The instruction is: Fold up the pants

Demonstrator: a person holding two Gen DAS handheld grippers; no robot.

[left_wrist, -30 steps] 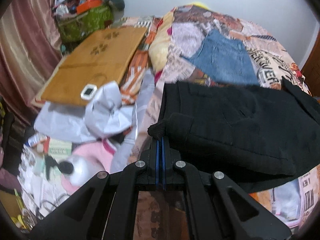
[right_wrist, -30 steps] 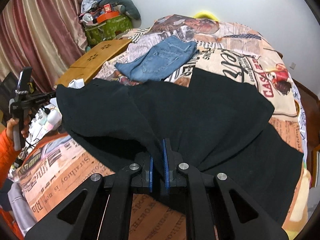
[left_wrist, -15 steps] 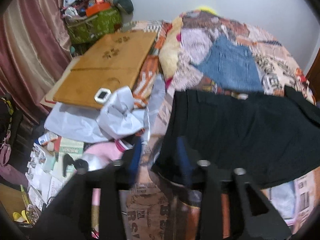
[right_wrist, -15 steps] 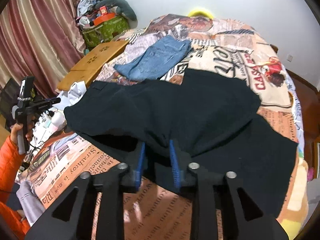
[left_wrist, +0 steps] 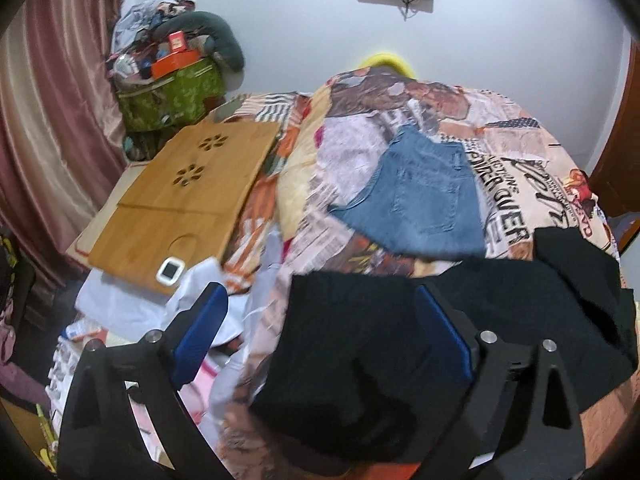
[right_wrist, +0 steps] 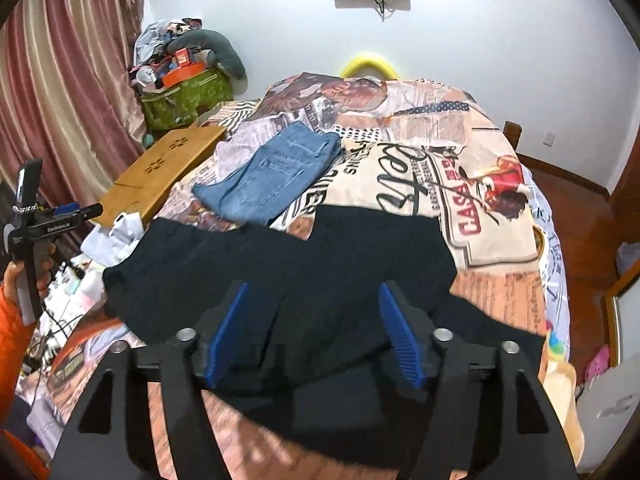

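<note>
My black pants (right_wrist: 296, 272) lie flat on the bed (right_wrist: 492, 208), just in front of the blue jeans (right_wrist: 272, 176). My left gripper (left_wrist: 320, 328) has just been opening, and its jaws stand wide apart over the pants' left edge, holding nothing. My right gripper (right_wrist: 312, 324) has just been opening too. Its blue pads (right_wrist: 396, 332) are apart above the pants and do not pinch them.

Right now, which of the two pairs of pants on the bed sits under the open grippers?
The black pants, spread across the near edge of the bed beneath both grippers. The blue jeans lie folded farther back, toward the wall, clear of both.
</note>
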